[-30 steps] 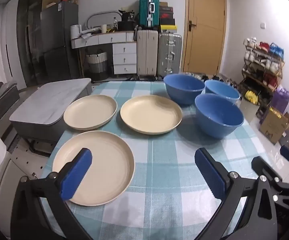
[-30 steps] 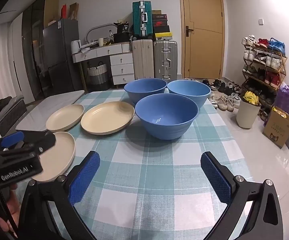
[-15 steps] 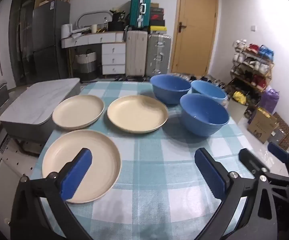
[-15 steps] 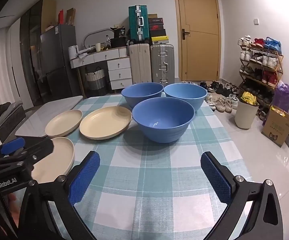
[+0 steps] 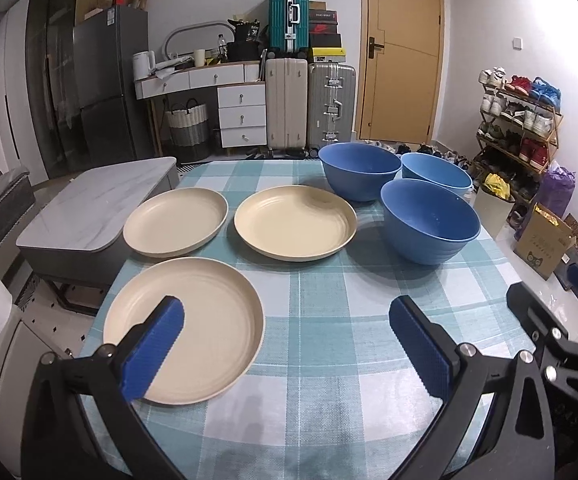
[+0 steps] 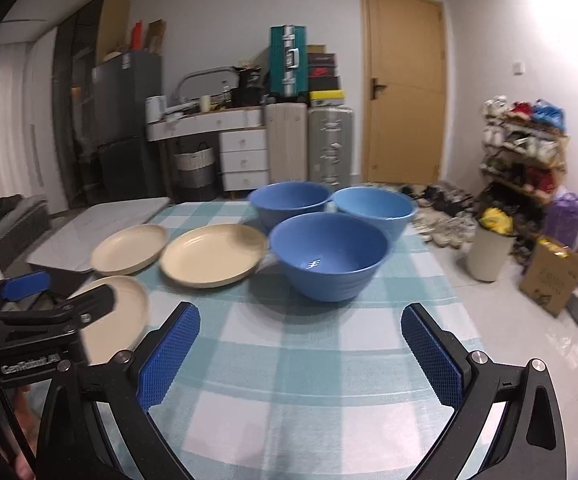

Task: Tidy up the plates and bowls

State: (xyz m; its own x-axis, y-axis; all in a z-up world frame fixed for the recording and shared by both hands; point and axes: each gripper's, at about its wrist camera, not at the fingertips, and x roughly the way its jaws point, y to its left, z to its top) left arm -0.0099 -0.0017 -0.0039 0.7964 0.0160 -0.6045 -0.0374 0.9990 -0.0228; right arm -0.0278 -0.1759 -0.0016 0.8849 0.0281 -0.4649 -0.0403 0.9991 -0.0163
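Three cream plates lie on the checked tablecloth (image 5: 321,312): a near plate (image 5: 205,324), a far-left plate (image 5: 175,220) and a middle plate (image 5: 295,224). Three blue bowls stand to their right: a near bowl (image 5: 429,220), a back bowl (image 5: 359,174) and a lighter back-right bowl (image 5: 437,172). My left gripper (image 5: 289,348) is open, its left pad over the near plate's front edge. My right gripper (image 6: 299,354) is open above bare cloth in front of the near bowl (image 6: 329,254). The left gripper's body (image 6: 37,320) shows at the right wrist view's left edge.
A grey marble-topped low table (image 5: 85,208) adjoins the table's left side. Beyond stand suitcases (image 5: 309,104), drawers, a fridge and a door. On the floor to the right are a shoe rack (image 5: 517,120), a bin (image 6: 489,252) and a cardboard box (image 5: 541,240).
Both grippers have drawn back and tilted up a little, so the plates and bowls sit lower and farther in the views. Nothing on the table has moved.
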